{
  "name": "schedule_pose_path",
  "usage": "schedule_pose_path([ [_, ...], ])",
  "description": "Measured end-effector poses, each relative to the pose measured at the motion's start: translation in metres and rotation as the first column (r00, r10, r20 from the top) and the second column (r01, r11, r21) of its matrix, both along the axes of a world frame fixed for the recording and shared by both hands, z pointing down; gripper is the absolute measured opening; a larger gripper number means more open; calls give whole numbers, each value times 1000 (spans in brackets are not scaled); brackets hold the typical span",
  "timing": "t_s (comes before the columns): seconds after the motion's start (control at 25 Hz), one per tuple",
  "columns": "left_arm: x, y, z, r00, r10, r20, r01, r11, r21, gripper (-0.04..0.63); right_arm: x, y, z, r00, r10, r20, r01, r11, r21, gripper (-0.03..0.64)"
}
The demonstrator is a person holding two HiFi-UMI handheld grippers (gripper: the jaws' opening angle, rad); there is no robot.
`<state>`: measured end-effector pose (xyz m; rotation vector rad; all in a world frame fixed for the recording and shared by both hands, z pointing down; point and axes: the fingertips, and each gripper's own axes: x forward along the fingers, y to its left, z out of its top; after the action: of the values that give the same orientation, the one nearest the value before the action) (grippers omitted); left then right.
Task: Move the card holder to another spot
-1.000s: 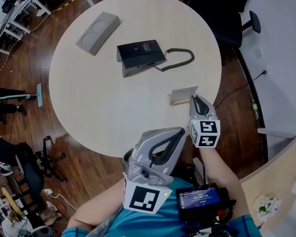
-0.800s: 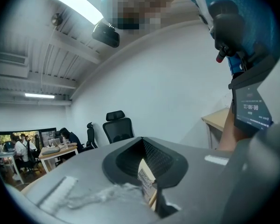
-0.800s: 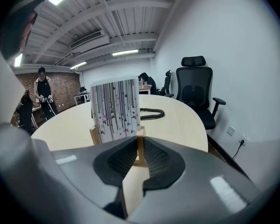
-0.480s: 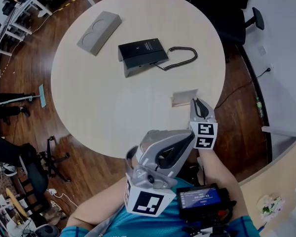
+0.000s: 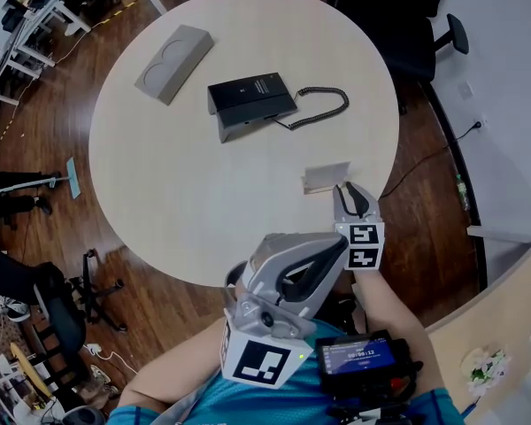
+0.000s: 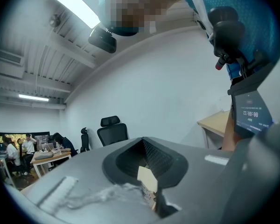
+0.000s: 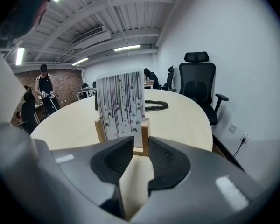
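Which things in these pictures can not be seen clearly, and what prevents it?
- Card holder, head view: print on its card too small; right gripper, fingers opening with the holder's edge at their tips, covers its near corner.
- Telephone, head view: lettering too small; right gripper view: the card hides most of it.
- Left gripper, shut: pale scrap at its fingers, blurred in its own view.

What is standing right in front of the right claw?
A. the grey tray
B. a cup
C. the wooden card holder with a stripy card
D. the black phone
C: in the right gripper view the card holder stands on the table just past the tips of the right claw, whose jaws are opening with nothing pinched between them.
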<state>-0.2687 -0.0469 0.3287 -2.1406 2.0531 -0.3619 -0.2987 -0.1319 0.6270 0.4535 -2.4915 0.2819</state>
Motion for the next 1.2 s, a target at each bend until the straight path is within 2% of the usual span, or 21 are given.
schedule_pose_path([
  [0.24,-1,-1,1,996,14,-88,-14,1000,0,17,13,6,-24,999,1,48,-1,1000,-5,98],
  [0.4,6,-7,-3,988,61,-140,-61,998,5,30,45,-2,-53,991,79,110,-79,997,-5,94],
  [0.56,18,-13,-8,983,108,-152,-105,994,24,28,82,-13,-85,970,179,164,-182,983,-1,78],
  [0.8,47,-21,-19,973,192,-129,-184,980,75,26,136,-23,-130,925,305,228,-318,948,21,66],
  [0.96,75,-24,-27,954,289,-84,-279,954,108,14,166,-20,-156,896,361,258,-385,922,48,48],
  [1.2,125,-27,-47,888,457,-52,-440,876,199,14,222,-8,-183,846,455,279,-493,867,79,21],
])
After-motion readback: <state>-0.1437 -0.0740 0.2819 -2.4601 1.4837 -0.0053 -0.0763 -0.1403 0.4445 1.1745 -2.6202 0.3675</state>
